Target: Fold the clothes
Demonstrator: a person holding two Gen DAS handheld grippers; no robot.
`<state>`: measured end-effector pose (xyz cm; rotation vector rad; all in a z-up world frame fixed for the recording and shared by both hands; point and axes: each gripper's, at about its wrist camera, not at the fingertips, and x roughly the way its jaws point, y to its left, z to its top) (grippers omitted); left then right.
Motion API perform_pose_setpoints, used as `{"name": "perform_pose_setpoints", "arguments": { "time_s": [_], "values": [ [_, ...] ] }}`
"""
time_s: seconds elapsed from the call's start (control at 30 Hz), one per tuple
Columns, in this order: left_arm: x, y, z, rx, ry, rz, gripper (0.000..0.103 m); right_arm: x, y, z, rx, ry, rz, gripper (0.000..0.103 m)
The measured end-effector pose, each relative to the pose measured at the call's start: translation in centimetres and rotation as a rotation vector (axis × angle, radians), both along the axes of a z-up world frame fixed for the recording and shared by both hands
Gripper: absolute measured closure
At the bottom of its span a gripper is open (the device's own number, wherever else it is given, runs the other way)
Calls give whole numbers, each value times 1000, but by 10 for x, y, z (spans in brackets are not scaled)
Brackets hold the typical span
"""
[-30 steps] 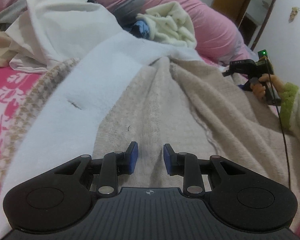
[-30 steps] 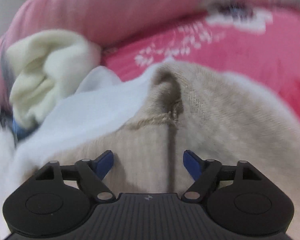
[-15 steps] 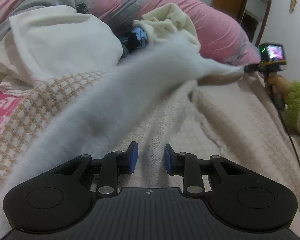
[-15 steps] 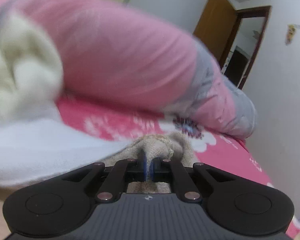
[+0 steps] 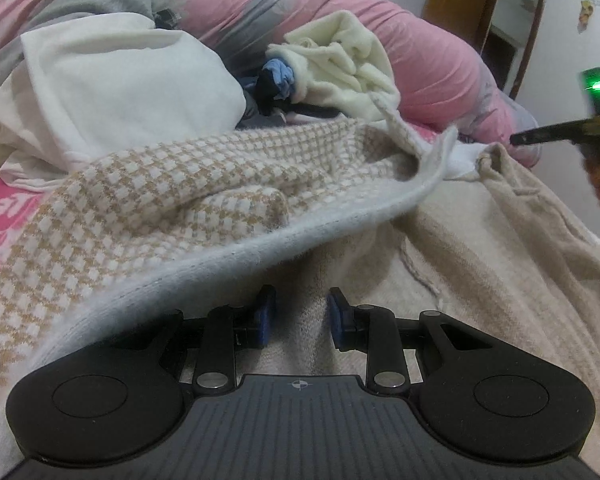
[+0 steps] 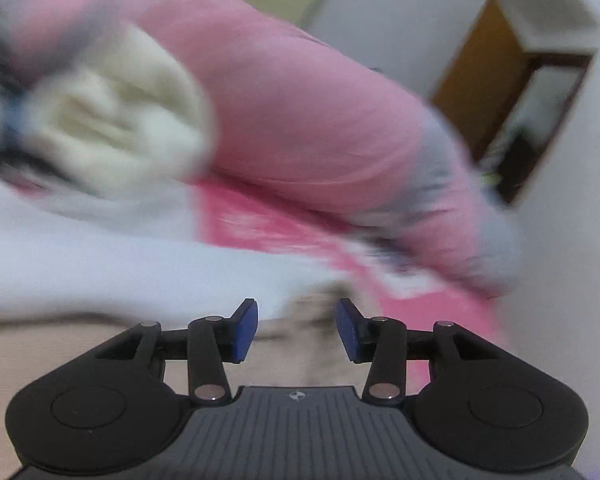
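The left tool points down at the beige knit, its blue pads a little apart with a ridge of that knit rising between them; whether the pads press on it cannot be told. Just left of this tool, a checked flap with a white lining lies turned back over itself, its white edge running up and away to the right. Beyond the flap sit a white garment, a cream fleece and a small dark-and-blue bundle, all against a pink and grey duvet on the bed. Far right in this view, the right tool's tip shows dark and blurred. The right tool has just been opening; its pads stand apart with nothing clamped, and the beige knit lies beneath and ahead of the gap. The view is blurred: white cloth to its left, pink sheet ahead.
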<state>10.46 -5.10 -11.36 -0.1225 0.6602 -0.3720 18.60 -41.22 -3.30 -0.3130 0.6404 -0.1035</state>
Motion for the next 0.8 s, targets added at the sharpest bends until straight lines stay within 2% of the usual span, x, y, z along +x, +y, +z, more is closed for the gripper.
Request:
{"name": "perform_pose_setpoints", "arguments": {
  "time_s": [0.07,0.13,0.23,0.33,0.37,0.47,0.57,0.63,0.8],
  "values": [
    [-1,1,2,-10,4,8,76,-15,32,-3,124,96,156,60],
    [-5,3,5,-10,2,18,76,-24,66,-23,188,184,289,62],
    [-12,5,13,-4,-6,20,76,-14,103,-62,205,249,347,64],
    [-27,13,23,-18,-16,5,75,24,105,-93,186,217,206,63],
    [-33,16,27,-27,-19,-4,75,36,101,-98,216,195,154,63],
    [-54,31,39,-58,-40,-28,66,52,72,-87,453,159,-43,63],
    [-79,49,51,-85,-86,-34,54,42,37,-78,736,175,-189,63],
    [-95,62,58,-91,-118,-24,49,23,25,-70,874,197,-202,63],
    [-125,94,65,-79,-164,47,40,-43,29,-49,1048,283,-166,60]
  ]
}}
